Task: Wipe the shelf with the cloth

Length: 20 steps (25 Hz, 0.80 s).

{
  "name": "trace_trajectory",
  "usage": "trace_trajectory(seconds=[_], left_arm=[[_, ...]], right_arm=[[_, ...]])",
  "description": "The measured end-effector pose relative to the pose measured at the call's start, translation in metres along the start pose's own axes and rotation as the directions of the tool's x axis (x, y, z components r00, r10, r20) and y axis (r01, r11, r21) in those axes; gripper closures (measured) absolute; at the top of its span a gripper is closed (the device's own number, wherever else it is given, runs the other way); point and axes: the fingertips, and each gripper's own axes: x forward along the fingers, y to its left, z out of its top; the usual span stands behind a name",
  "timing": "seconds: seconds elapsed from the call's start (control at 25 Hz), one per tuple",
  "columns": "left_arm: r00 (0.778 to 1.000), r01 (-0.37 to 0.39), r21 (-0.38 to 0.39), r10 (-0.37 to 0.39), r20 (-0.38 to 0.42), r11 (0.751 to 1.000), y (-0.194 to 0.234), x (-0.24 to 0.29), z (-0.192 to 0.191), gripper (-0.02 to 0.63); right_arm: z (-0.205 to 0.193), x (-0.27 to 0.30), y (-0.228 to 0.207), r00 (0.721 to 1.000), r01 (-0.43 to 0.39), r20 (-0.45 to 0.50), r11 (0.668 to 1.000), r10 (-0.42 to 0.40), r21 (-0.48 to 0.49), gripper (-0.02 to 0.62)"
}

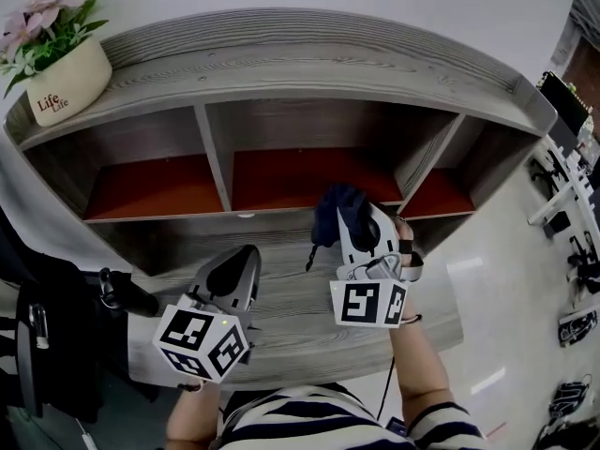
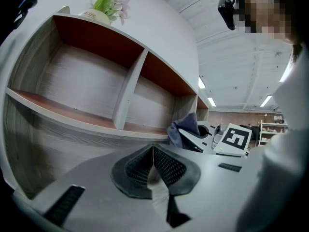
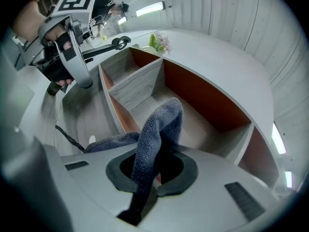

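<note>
Right gripper view: cloth [image 3: 157,129] pinched in right claw [image 3: 150,174], near shelf [image 3: 140,83].

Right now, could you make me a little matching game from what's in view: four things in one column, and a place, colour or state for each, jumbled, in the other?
Things
1. cloth
2. flower pot
3. left gripper
4. back walls of the compartments

Place, colour or state
A. jaws together, nothing between them
B. reddish brown
C. on top of the shelf, at its left end
D. clamped in the right gripper

Pairs: 1-D, 2-C, 3-A, 4-B.
</note>
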Motion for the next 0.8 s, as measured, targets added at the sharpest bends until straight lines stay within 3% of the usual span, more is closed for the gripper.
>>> trace_trajectory(seconds=[0.8], left_arm=[[0.999,0.043,0.018,-0.042,-0.024,0.999,-0.024,0.022,-0.004,0.588]], right_arm=[[-0.061,-0.023,-0.052,0.983,0.131,-0.123,0.991,-0.133,-0.026,0.551]])
